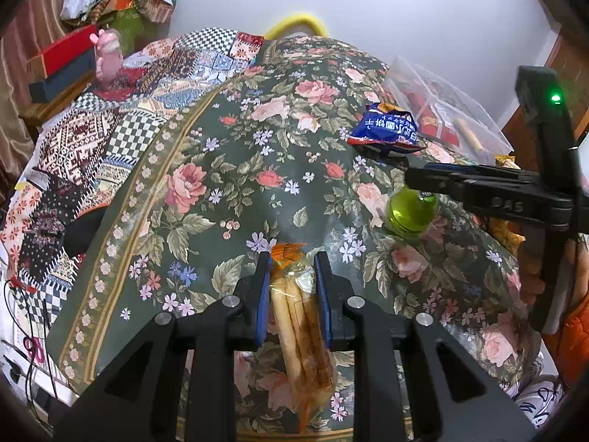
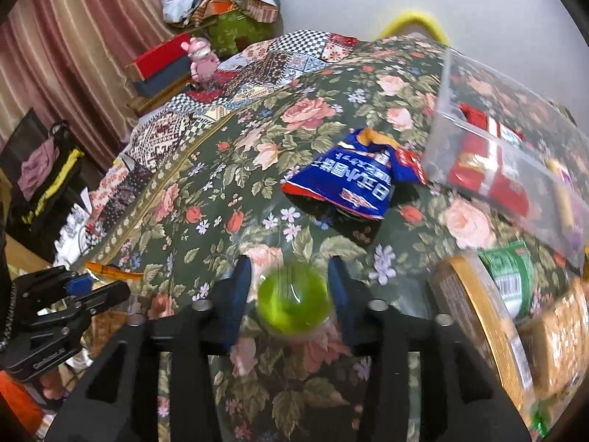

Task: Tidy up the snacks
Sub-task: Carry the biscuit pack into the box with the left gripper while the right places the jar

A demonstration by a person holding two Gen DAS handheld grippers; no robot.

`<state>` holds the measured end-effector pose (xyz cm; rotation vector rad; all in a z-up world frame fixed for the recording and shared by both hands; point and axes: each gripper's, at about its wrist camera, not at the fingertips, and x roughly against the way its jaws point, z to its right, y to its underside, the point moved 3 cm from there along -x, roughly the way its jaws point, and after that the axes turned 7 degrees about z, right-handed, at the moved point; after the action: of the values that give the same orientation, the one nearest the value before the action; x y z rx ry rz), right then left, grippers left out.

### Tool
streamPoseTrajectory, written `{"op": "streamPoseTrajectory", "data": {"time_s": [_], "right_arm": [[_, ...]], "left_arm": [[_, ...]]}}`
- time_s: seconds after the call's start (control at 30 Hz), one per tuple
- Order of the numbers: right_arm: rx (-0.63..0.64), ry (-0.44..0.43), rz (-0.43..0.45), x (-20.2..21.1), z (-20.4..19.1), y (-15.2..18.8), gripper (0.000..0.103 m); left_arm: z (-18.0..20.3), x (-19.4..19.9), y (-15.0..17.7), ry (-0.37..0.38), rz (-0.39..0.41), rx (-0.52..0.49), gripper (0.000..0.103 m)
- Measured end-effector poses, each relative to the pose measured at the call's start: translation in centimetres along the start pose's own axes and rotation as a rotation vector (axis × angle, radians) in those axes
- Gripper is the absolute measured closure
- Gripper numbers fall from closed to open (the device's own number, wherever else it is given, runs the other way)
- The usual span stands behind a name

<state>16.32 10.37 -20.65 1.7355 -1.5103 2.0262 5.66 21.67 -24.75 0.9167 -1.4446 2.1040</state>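
Observation:
My left gripper (image 1: 292,261) is shut on a clear packet of pale biscuit sticks (image 1: 298,316) with an orange top, held just above the floral cloth (image 1: 221,191). In the right wrist view the left gripper (image 2: 84,283) shows at the lower left with the packet's orange tip (image 2: 110,269). A green translucent ball (image 2: 292,298) lies blurred between the fingers of my right gripper (image 2: 291,269), with a gap on either side, so it stands open. The left wrist view shows the ball (image 1: 410,213) resting on the cloth under the right gripper (image 1: 408,176). A blue snack bag (image 2: 353,180) lies beyond.
A clear plastic box (image 2: 515,147) holding red packets stands at the right, next to the blue snack bag (image 1: 386,134). A gold-rimmed round container (image 2: 478,324) with a green packet sits at the near right. A patchwork cloth (image 1: 110,129) and pink toy (image 1: 106,55) lie far left.

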Motion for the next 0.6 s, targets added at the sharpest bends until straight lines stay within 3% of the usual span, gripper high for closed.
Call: {"op": "streamPoseTrajectory", "data": {"time_s": [0.13,0.6], "right_arm": [[-0.029,-0.022,-0.070,-2.1,0.5,0.9,0.061],[0.022,0.014,-0.044,-1.2,0.1,1.8,0.061]], "left_arm": [[-0.4,-0.4,0.2,0.002,-0.010,0.012,0.081],[0.4,-0.8,-0.7,0.017,0.006,0.010,0.081]]}}
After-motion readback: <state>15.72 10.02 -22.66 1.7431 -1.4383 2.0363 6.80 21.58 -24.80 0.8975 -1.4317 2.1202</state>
